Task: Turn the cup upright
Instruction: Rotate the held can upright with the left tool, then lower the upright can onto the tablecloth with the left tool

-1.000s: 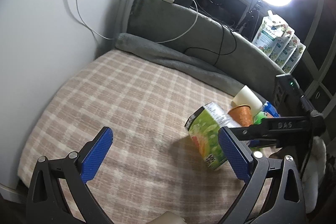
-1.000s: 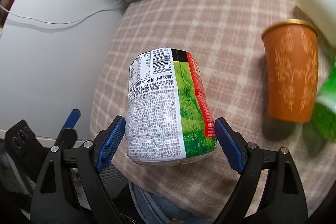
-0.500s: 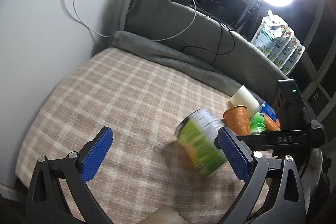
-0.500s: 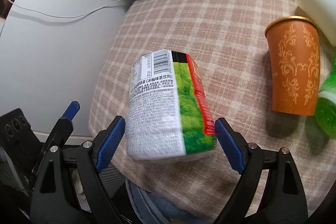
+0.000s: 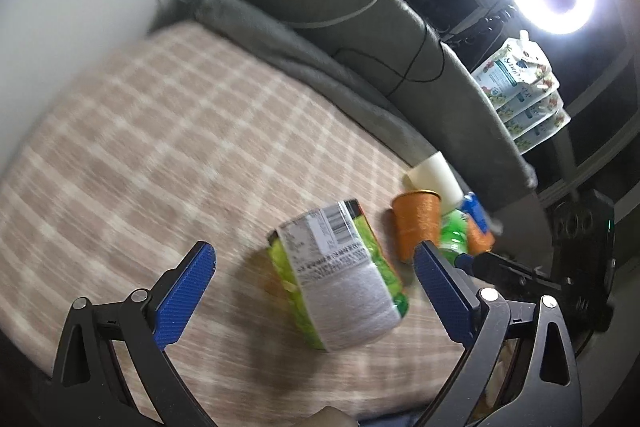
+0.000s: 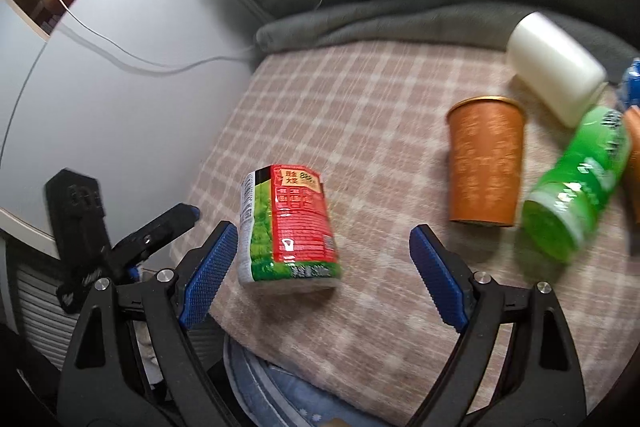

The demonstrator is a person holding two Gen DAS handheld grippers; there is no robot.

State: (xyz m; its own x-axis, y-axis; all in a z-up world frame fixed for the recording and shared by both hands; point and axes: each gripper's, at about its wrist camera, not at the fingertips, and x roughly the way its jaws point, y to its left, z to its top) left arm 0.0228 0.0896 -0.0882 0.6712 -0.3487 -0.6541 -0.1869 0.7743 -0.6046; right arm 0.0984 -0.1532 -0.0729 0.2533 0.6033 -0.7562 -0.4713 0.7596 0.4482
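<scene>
A green, red and white drink cup [image 6: 286, 233] rests on the plaid cloth [image 6: 360, 115], wide end down in the right wrist view; in the left wrist view the cup [image 5: 340, 275] looks tilted and blurred. My right gripper [image 6: 324, 273] is open around it, not touching. My left gripper [image 5: 312, 289] is open, with the cup between its blue pads at a distance. The left gripper's body shows at the left of the right wrist view [image 6: 120, 235].
An orange cup [image 6: 484, 159] stands rim-up to the right. A green bottle [image 6: 576, 187] and a cream cylinder [image 6: 556, 75] lie beyond it. A grey blanket [image 6: 400, 19] and cables line the back. The cloth's front edge is close below the grippers.
The right gripper held the cup between its pads in the air; now the cup sits on the cloth, turned, and the right gripper has drawn back. The left view has swung right.
</scene>
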